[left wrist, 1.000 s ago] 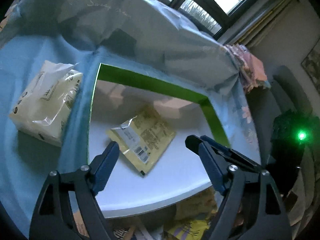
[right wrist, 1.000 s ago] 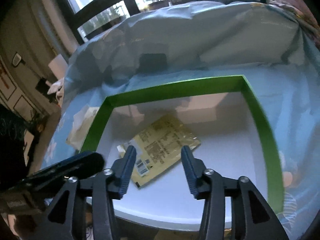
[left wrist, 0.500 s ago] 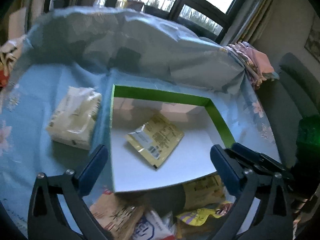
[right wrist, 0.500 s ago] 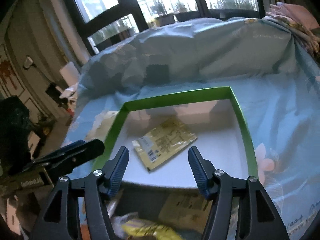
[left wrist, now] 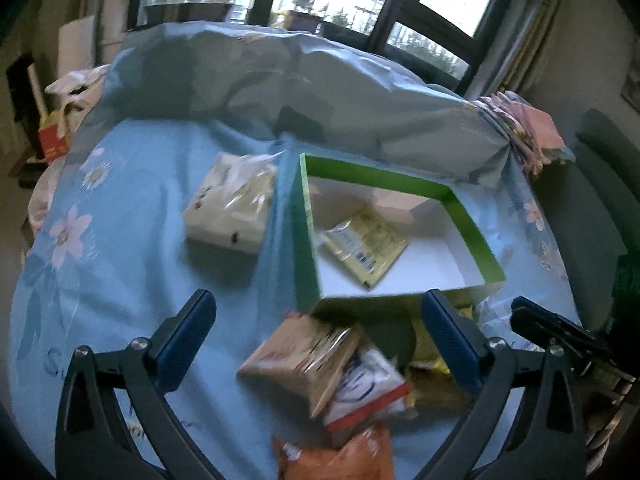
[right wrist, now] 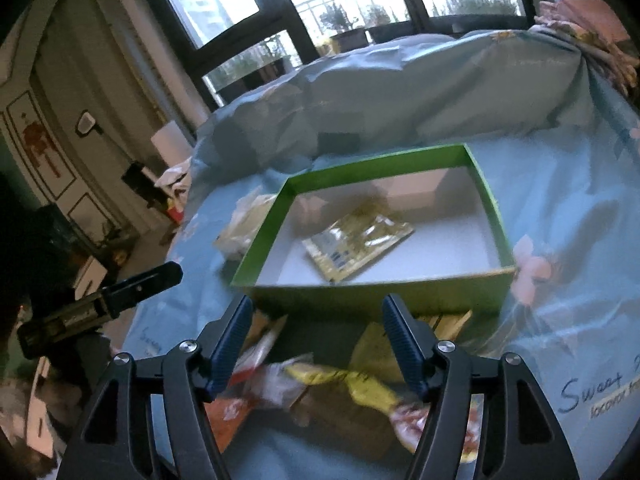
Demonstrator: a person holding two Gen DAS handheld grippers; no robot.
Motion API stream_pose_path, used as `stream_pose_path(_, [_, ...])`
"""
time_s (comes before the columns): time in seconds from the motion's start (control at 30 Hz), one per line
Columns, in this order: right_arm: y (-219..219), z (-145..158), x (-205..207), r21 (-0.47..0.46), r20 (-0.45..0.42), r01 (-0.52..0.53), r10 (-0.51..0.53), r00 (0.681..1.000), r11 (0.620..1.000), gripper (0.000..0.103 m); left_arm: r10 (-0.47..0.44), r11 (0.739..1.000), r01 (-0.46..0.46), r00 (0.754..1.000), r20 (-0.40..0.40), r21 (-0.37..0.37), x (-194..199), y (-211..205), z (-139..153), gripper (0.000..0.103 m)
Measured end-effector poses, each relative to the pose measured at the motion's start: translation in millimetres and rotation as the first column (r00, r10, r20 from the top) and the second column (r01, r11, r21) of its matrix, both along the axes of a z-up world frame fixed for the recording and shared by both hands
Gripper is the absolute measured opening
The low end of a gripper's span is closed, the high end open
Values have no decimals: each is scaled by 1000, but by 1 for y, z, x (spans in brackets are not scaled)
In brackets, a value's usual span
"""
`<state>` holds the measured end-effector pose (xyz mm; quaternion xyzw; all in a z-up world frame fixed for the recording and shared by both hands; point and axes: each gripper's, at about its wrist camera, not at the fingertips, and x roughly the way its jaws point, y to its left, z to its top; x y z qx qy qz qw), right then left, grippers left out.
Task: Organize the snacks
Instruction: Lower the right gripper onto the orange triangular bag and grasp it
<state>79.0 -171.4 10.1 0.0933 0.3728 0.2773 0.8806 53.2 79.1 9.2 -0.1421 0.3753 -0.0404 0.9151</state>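
On the blue flowered bedsheet (left wrist: 120, 280), a green-walled box (right wrist: 490, 208) with a white floor is set, and one yellow sachet (left wrist: 366, 242) is seen lying flat inside it, near the middle of the floor. To one side of the box, a cream tissue pack (left wrist: 232, 210) is laid just beside its wall. Against the near wall, a loose heap of snack packets (left wrist: 320, 354) is piled on the sheet, a tan packet uppermost and white, yellow and orange ones around it, blurred in both views. One packet is judged to be stowed already, and the fetching of the next is judged to be the step in hand. The left gripper (left wrist: 320, 338) is held spread to its widest above the heap, with nothing gripped. The right gripper (right wrist: 318, 340) is poised over the same heap with its jaws opening and nothing pinched between them. One packet would need to be singled out, approached from above, nipped at an edge, and carried over the wall.
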Motion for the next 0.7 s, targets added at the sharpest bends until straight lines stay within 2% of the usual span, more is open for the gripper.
stream_pose_path(0.4, [28,-35,-35,20,-93,-129,130,987,991,68,-23,1000,24,998,-59,18,-48,4,-26,103])
stream_pose_path(0.7, [33,-58,-50,79,-160,-159,170,972,984,68,-76,997,77,991,-111,6,-70,-3,-47,103])
